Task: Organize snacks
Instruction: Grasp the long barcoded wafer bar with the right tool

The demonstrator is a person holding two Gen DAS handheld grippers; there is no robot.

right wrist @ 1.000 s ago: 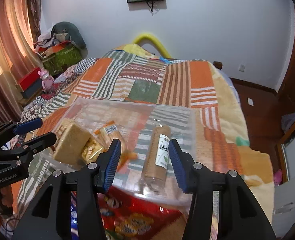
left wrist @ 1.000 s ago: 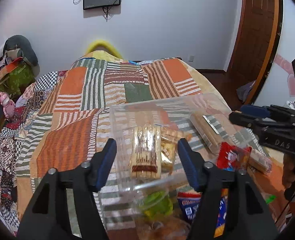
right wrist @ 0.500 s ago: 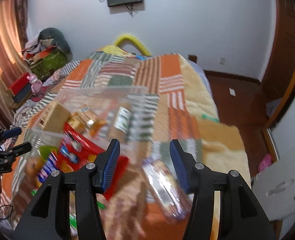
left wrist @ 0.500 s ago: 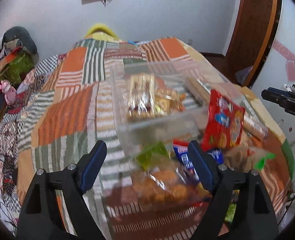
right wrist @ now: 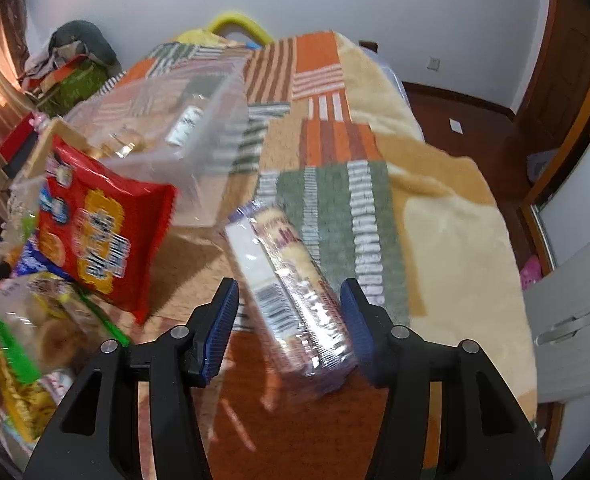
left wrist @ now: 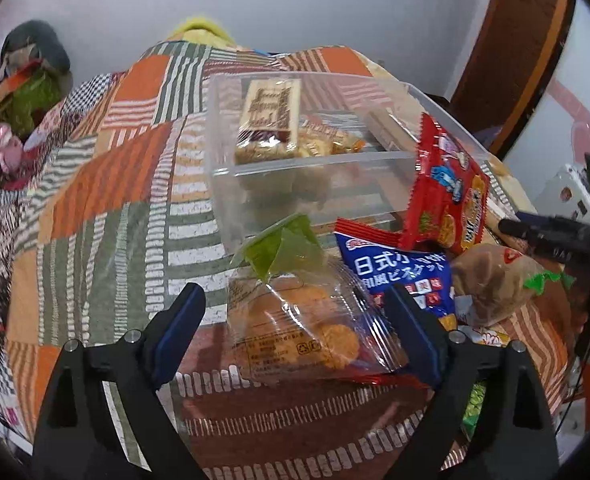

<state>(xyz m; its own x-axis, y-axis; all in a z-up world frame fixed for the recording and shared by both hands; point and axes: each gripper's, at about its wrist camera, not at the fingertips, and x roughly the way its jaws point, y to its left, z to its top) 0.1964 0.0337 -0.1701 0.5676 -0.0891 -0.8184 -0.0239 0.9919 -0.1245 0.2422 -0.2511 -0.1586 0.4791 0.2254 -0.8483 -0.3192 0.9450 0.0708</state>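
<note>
A clear plastic bin point(left wrist: 315, 168) stands on the patchwork bed and holds several snack packs, among them a tan wafer pack point(left wrist: 269, 120). My left gripper point(left wrist: 295, 332) is open, its jaws on either side of a clear bag of orange crackers point(left wrist: 307, 332) with a green top. A red snack bag point(left wrist: 447, 192) leans on the bin beside a blue biscuit bag point(left wrist: 403, 276). My right gripper point(right wrist: 291, 328) is open, its jaws on either side of a long biscuit sleeve point(right wrist: 291, 276) lying on the bed. The bin point(right wrist: 167, 120) and the red bag point(right wrist: 99, 228) also show to its left.
A bread bun bag point(left wrist: 491, 284) and more packets lie at the right of the pile. The other gripper point(left wrist: 555, 240) shows at the right edge. The bed edge drops off to a wooden floor point(right wrist: 467, 120) on the right. Clutter point(left wrist: 23, 92) sits by the far left wall.
Both grippers have drawn back and down from the bin toward the near snack pile. The left now frames the cracker bag, the right frames the biscuit sleeve. Both jaws stay open.
</note>
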